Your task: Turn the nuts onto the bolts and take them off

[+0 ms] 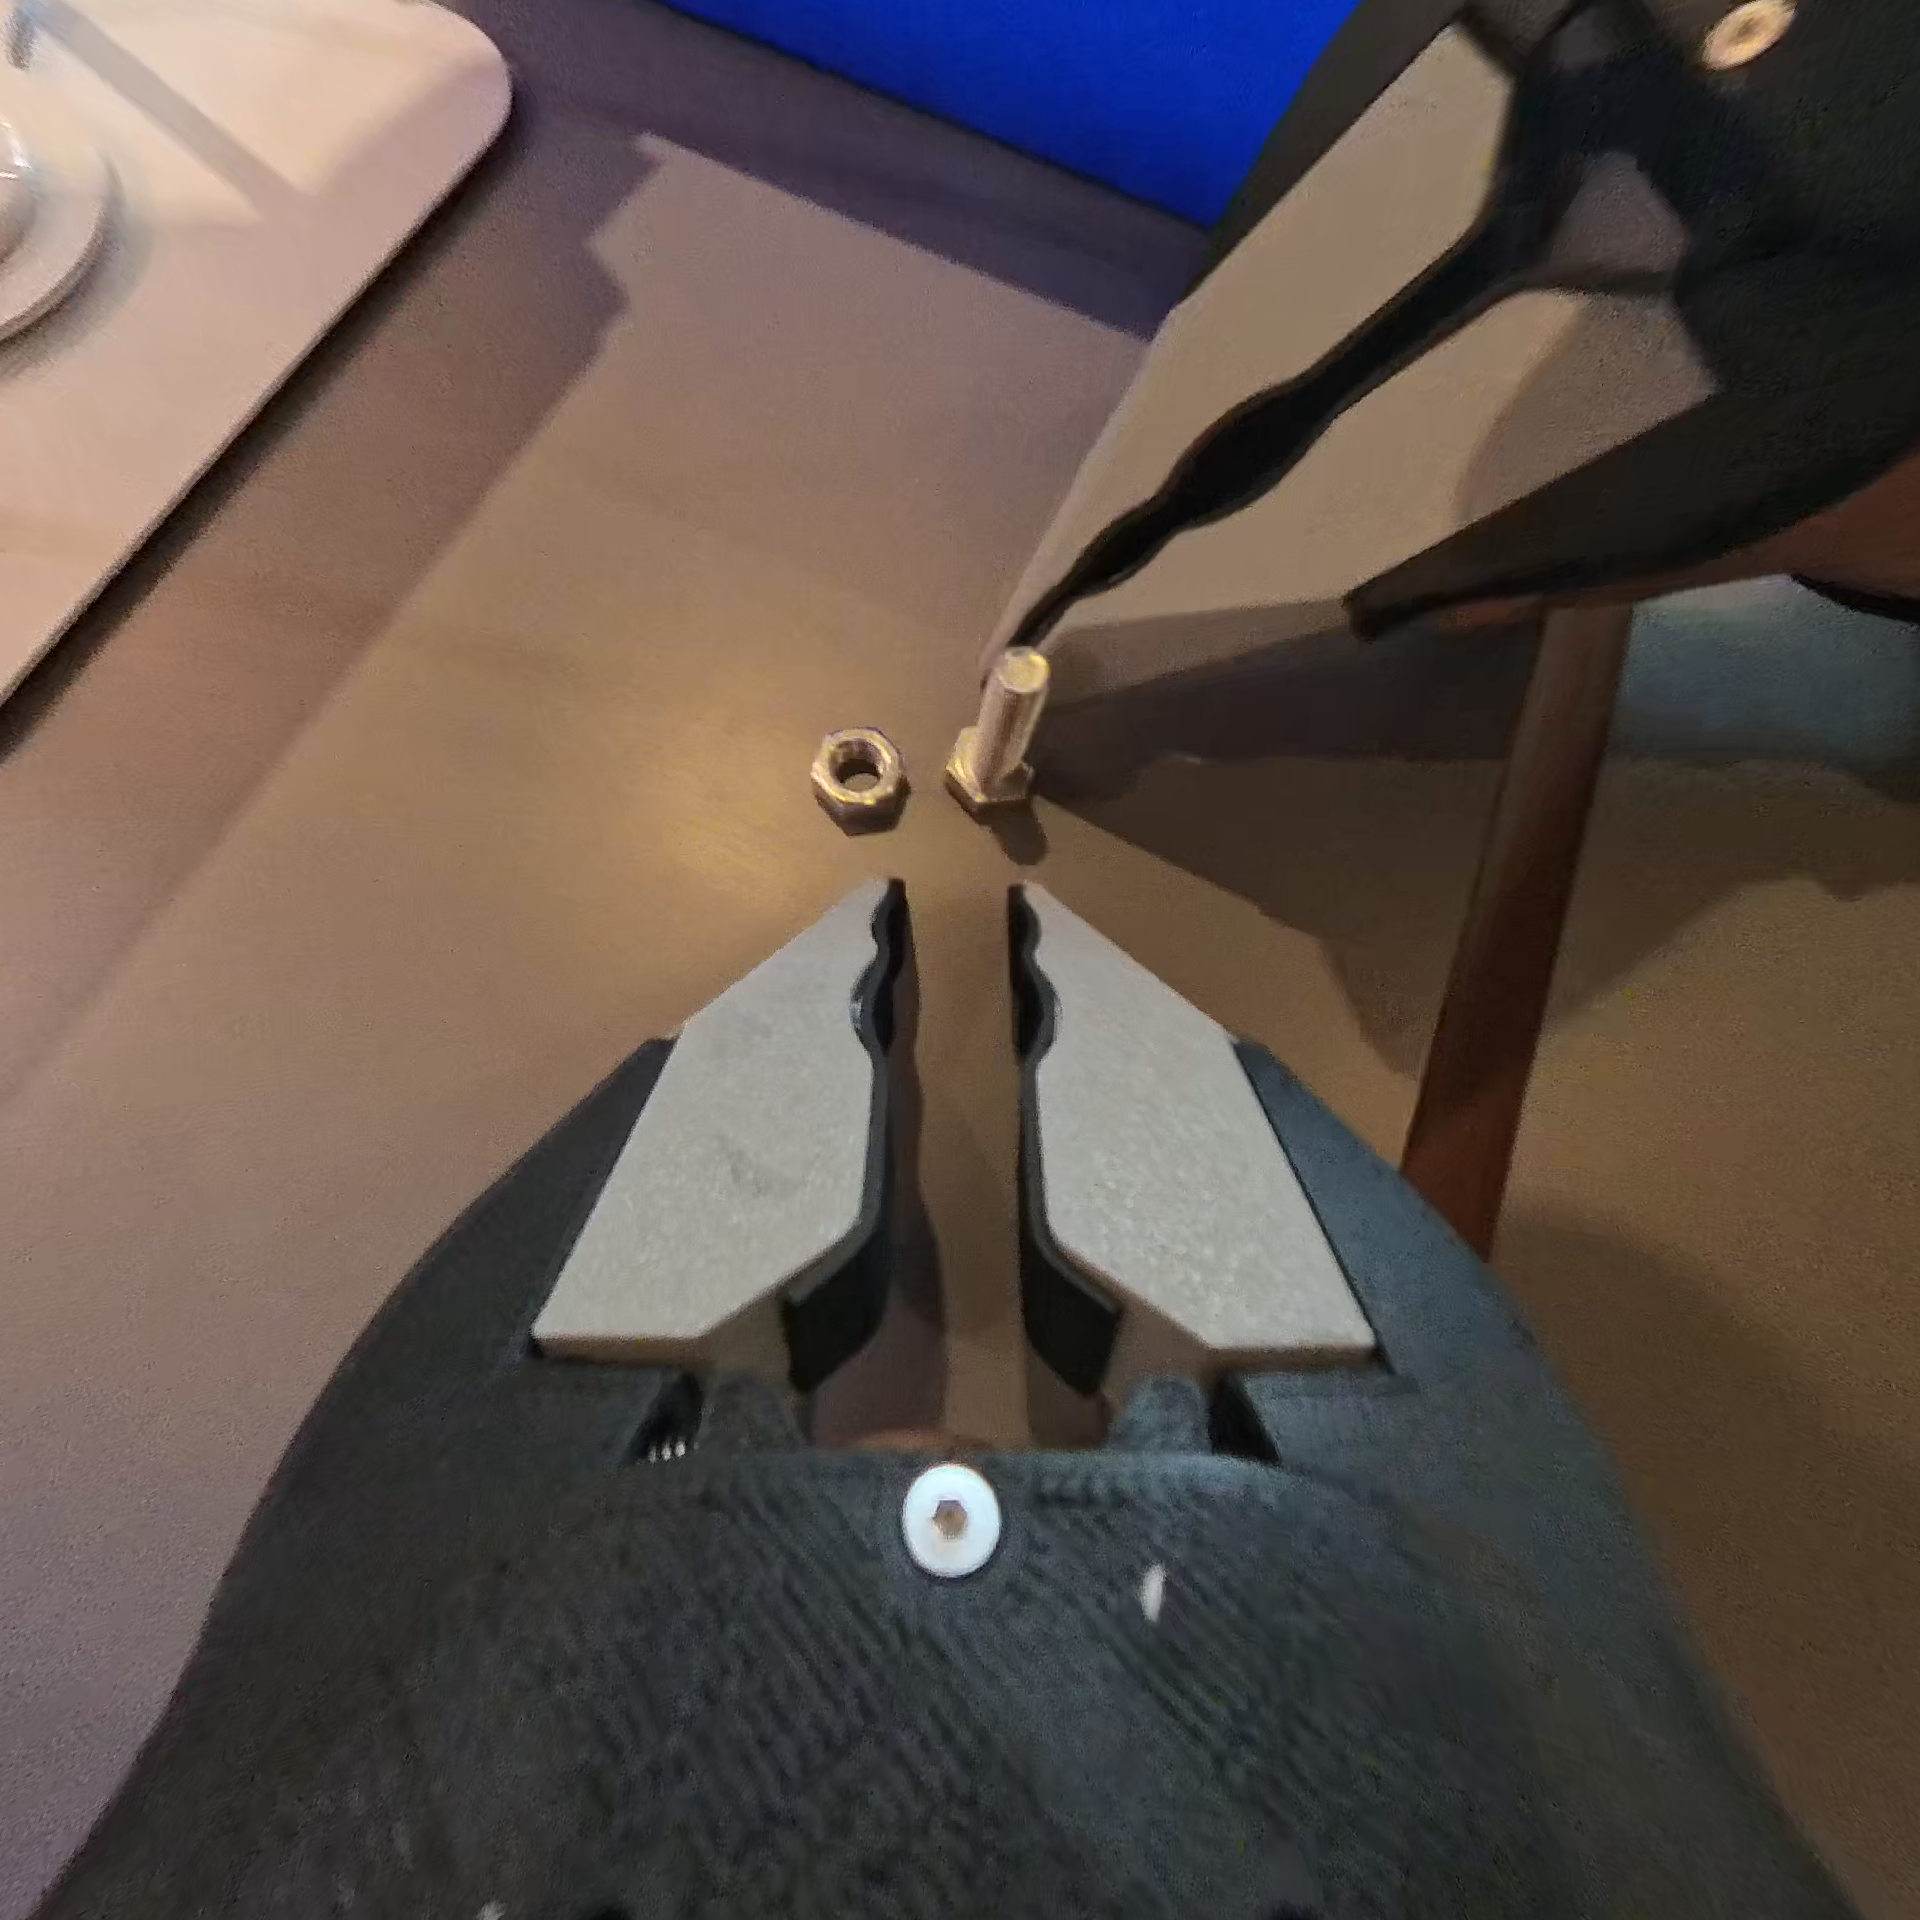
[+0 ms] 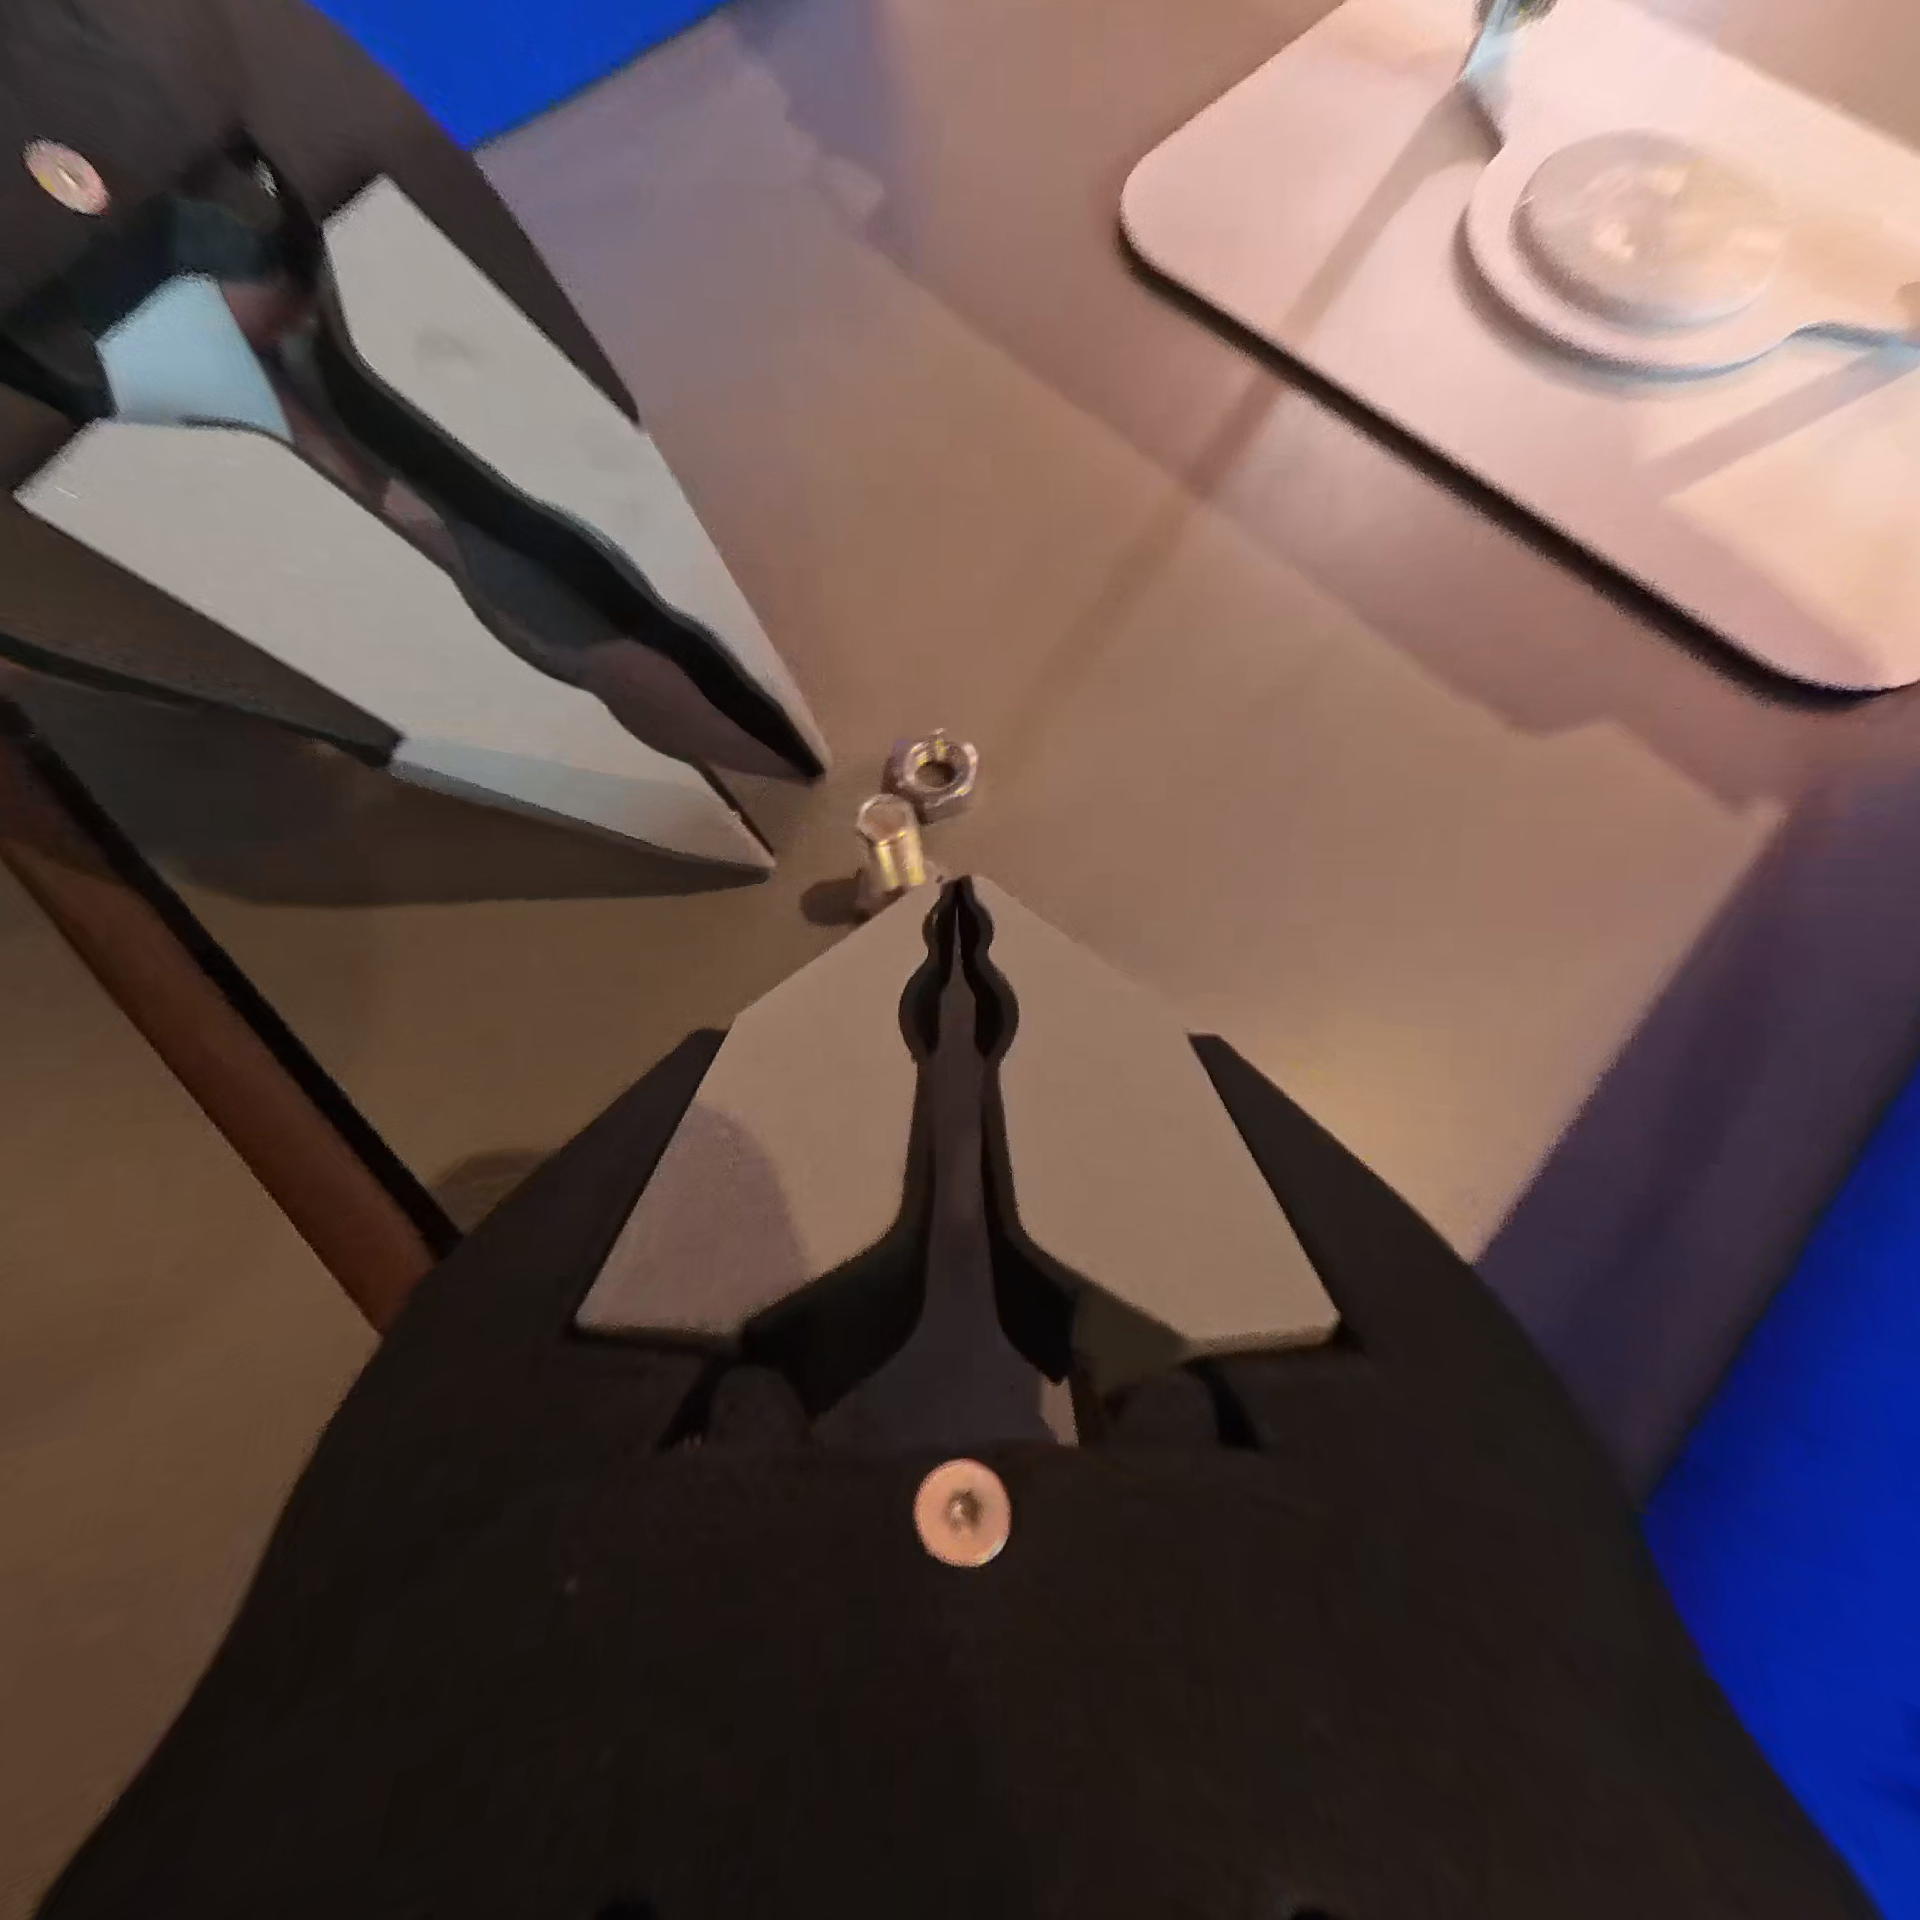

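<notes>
Nut [image 1: 861,781] lies flat on the worktop [image 1: 520,831], bolt [image 1: 1000,740] standing head-down just beside it at three o'clock — unthreaded. Left claw [image 1: 957,896] narrowly parted, empty; right claw [image 2: 958,885] closed, empty, near the bolt. Next: grasp each.

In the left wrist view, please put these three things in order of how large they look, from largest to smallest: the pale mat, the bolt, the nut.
1. Pale mat, by far the largest, though the picture's edge cuts it off.
2. Bolt, standing on its head.
3. Nut, lying flat beside the bolt; a little smaller, but the two look close in size.
</notes>
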Action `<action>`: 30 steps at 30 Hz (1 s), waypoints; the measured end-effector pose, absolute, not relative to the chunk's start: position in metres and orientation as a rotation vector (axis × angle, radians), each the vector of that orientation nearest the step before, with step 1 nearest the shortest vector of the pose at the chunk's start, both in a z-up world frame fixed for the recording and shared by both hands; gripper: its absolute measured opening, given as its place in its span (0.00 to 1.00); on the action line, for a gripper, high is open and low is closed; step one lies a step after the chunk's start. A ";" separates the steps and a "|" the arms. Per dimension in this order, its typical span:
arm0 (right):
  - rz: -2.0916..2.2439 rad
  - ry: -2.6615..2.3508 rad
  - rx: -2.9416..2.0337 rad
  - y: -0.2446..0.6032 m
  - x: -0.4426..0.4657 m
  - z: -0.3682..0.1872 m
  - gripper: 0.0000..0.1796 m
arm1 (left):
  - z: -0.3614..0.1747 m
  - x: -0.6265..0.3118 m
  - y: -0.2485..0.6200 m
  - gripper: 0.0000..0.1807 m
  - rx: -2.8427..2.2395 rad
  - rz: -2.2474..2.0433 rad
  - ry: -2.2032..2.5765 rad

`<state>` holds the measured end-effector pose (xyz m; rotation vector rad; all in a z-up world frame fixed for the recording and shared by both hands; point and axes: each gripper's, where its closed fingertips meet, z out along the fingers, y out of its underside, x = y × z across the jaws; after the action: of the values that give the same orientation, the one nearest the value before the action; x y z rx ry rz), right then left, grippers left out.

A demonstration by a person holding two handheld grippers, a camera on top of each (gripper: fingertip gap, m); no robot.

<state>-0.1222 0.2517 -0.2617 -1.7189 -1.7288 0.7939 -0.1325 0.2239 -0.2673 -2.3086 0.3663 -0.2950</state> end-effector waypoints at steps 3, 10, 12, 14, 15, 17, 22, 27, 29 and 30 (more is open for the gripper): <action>0.843 -1.767 -1.725 0.240 -0.123 -0.264 0.00 | -0.268 -0.131 0.213 0.15 -2.315 -0.264 0.409; 0.871 -1.795 -1.693 0.229 -0.128 -0.264 0.00 | -0.264 -0.139 0.212 0.15 -2.245 -0.137 0.444; 0.891 -1.820 -1.673 0.225 -0.128 -0.264 0.01 | -0.258 -0.140 0.216 0.15 -2.202 -0.125 0.440; 0.878 -1.838 -1.673 0.224 -0.126 -0.265 0.00 | -0.256 -0.139 0.217 0.15 -2.184 -0.130 0.455; 0.867 -1.839 -1.669 0.225 -0.125 -0.264 0.00 | -0.255 -0.139 0.217 0.15 -2.176 -0.119 0.457; 0.847 -1.803 -1.668 0.232 -0.124 -0.259 0.00 | -0.251 -0.137 0.218 0.15 -2.146 -0.115 0.475; 0.797 -1.749 -1.730 0.248 -0.124 -0.264 0.00 | -0.252 -0.137 0.223 0.15 -2.151 -0.086 0.479; 0.793 -1.779 -1.724 0.242 -0.128 -0.269 0.00 | -0.259 -0.135 0.223 0.15 -2.182 -0.035 0.518; 0.799 -1.793 -1.705 0.237 -0.130 -0.269 0.00 | -0.261 -0.135 0.224 0.15 -2.193 -0.028 0.525; 0.801 -1.798 -1.698 0.236 -0.131 -0.269 0.00 | -0.261 -0.135 0.223 0.15 -2.195 -0.029 0.525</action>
<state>-0.1309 0.2358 -0.2694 -1.6983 -1.7978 0.8014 -0.1352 0.2235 -0.2613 -2.1945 0.5252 -0.0293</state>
